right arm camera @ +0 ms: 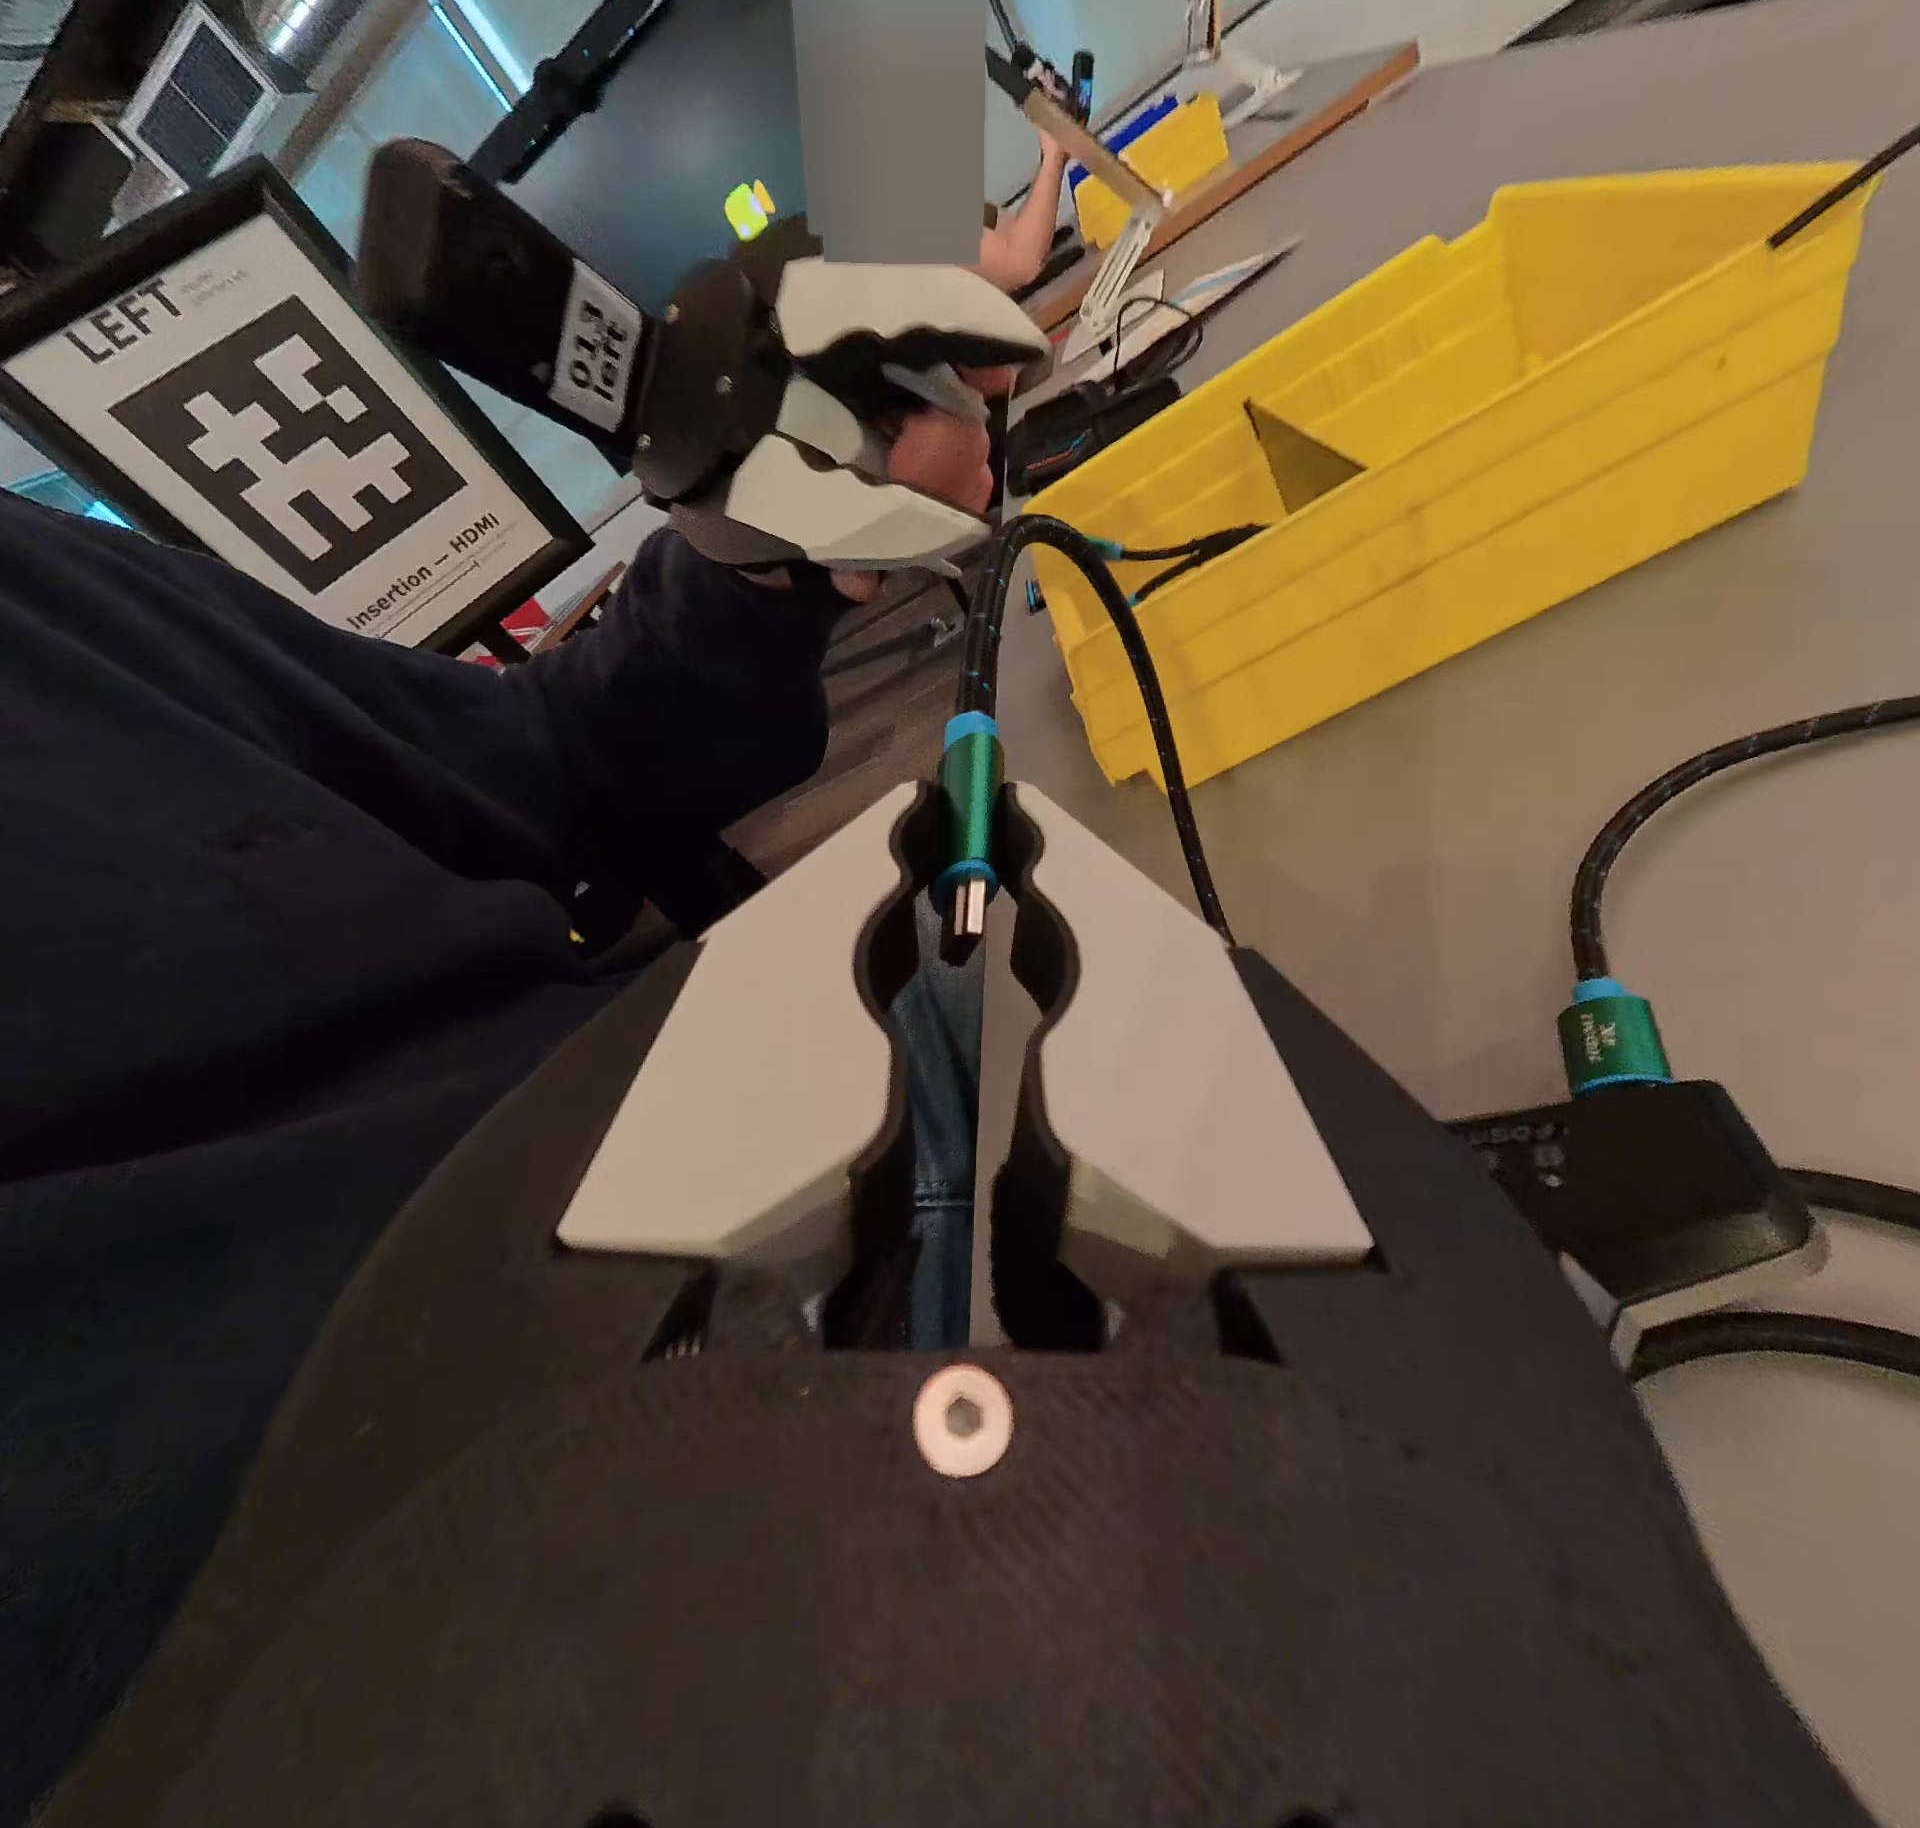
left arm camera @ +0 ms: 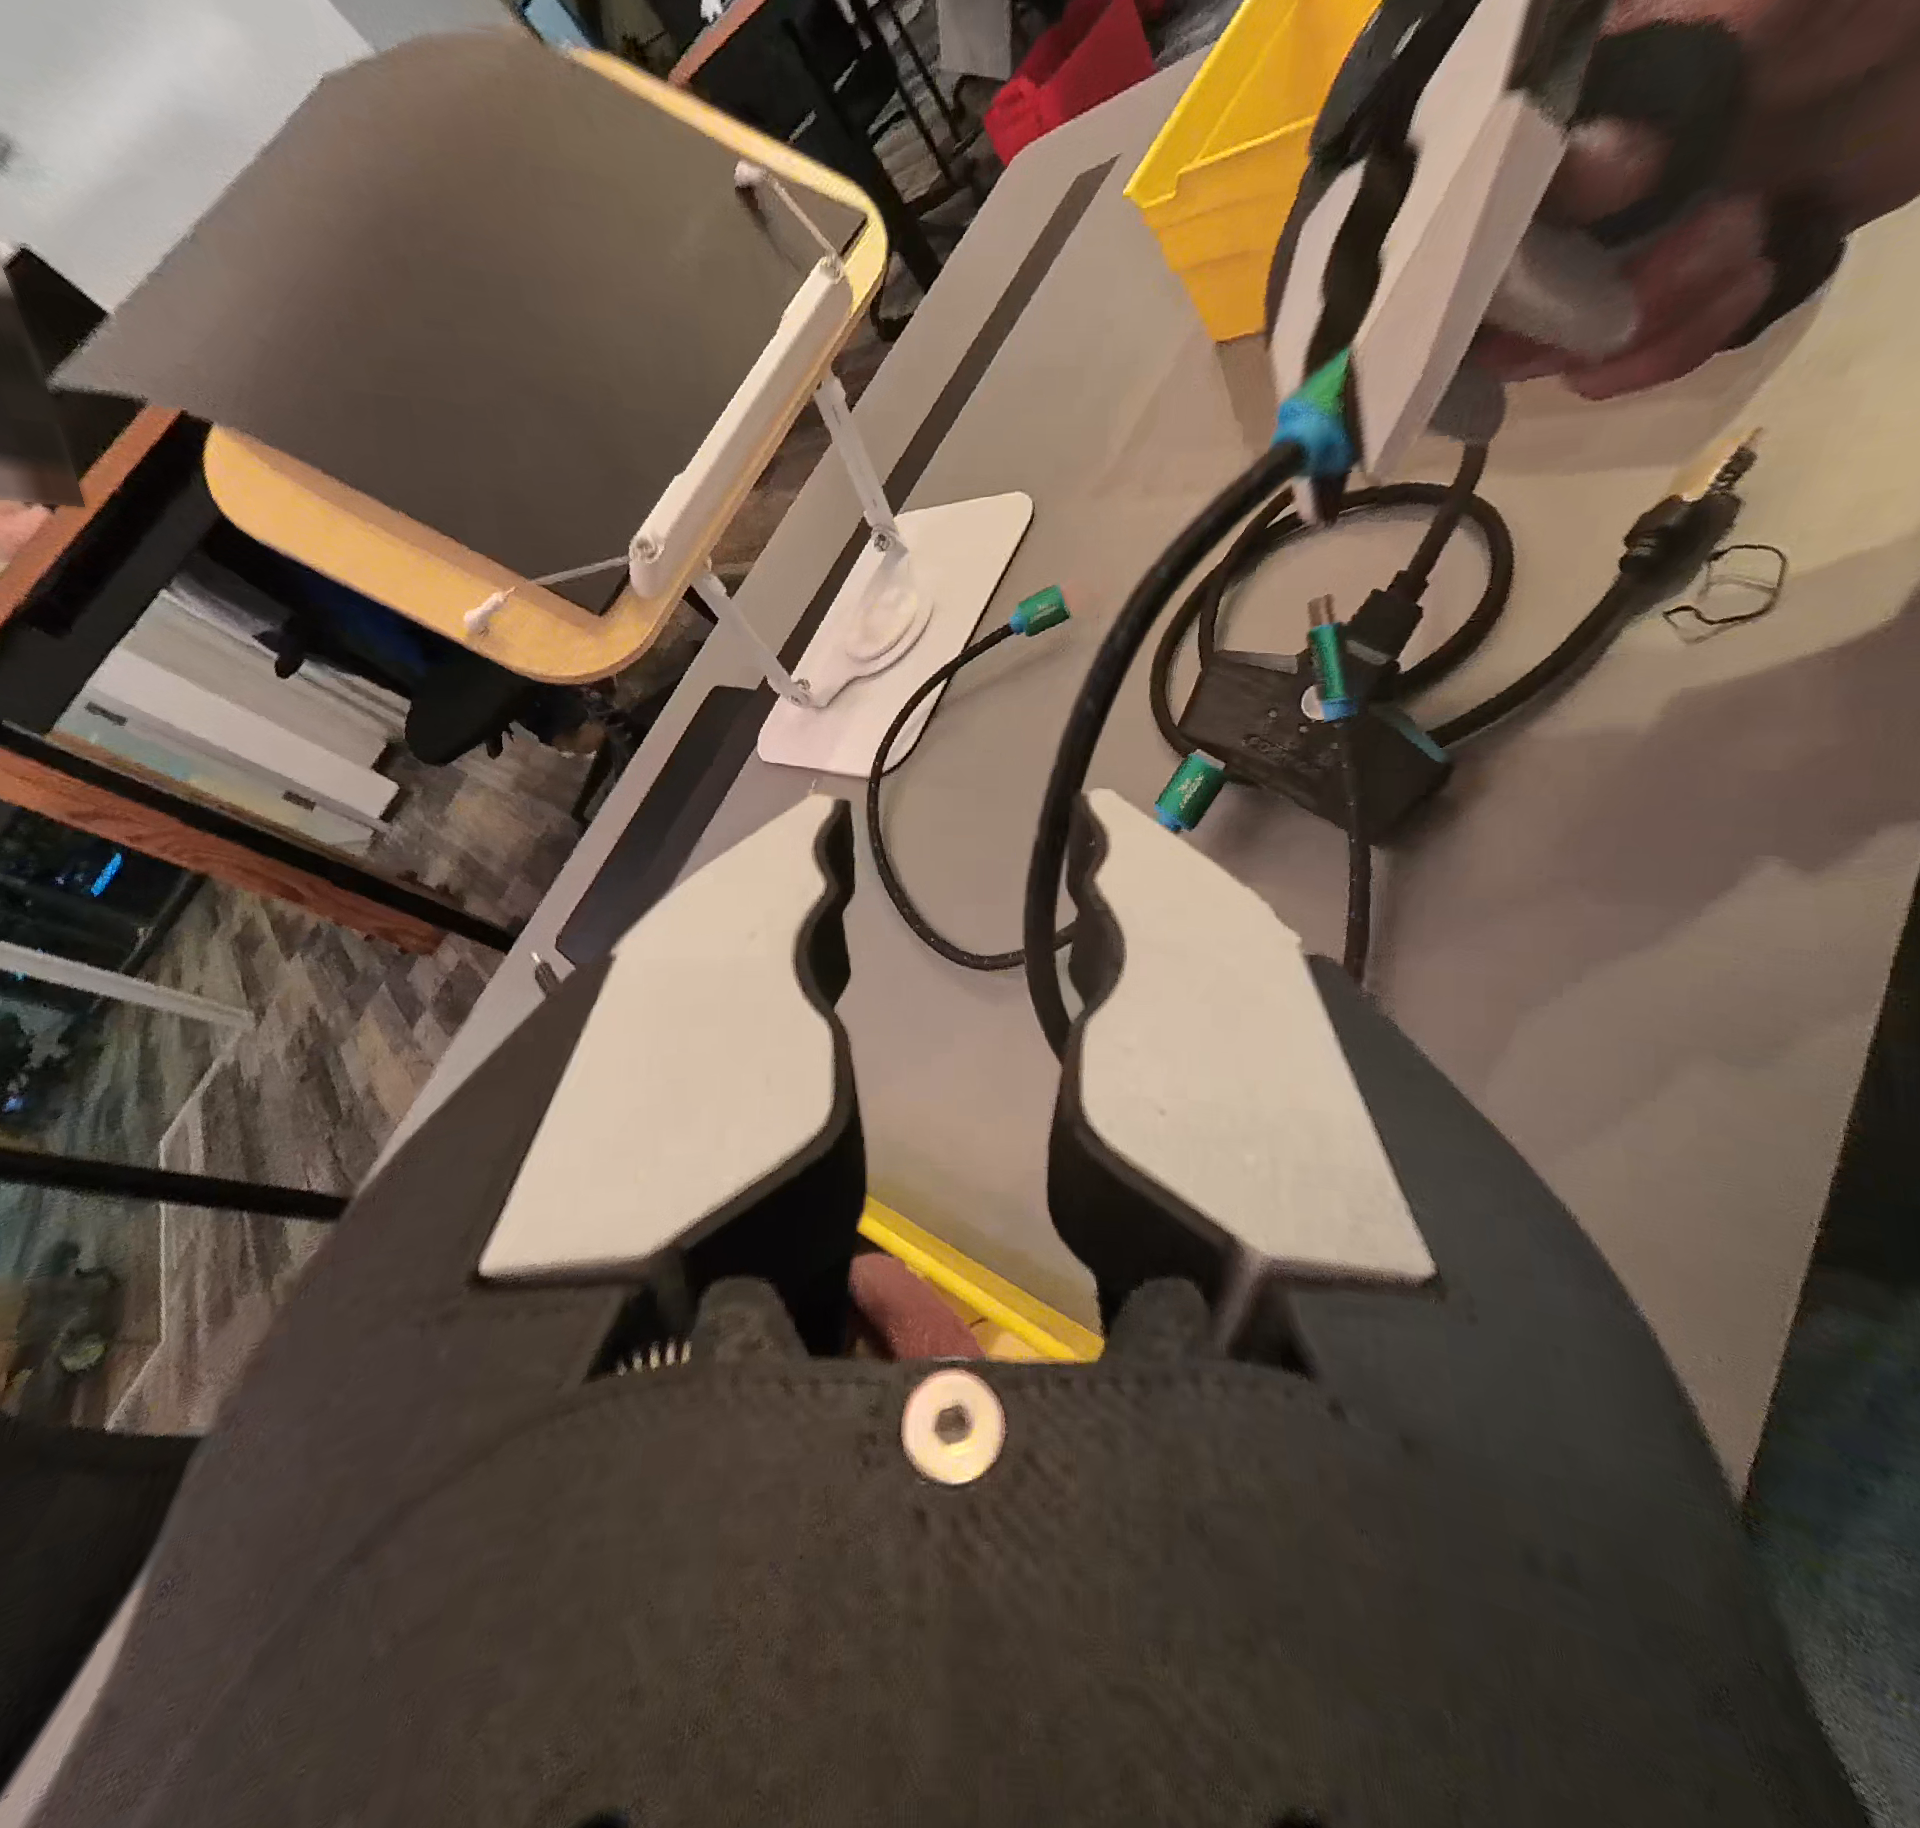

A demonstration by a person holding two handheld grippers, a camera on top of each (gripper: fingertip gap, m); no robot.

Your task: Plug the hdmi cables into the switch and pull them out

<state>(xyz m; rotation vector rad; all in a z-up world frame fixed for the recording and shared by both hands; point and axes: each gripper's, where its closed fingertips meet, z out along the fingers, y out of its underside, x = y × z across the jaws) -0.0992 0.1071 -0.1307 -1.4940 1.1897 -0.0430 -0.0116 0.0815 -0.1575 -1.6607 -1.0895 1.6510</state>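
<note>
The HDMI plug (right arm camera: pixel 968 833) — green, metal tip toward the camera — is clamped between the right gripper's (right arm camera: pixel 964 802) tips, its braided cable (right arm camera: pixel 985 625) arching away over the table (right arm camera: pixel 1455 843). The left gripper (left arm camera: pixel 966 822) hangs with jaws apart, holding nothing. Farther right lies the black switch (left arm camera: pixel 1314 744) — one green plug (right arm camera: pixel 1616 1040) seated in it, near a yellow bin (right arm camera: pixel 1455 490).
</note>
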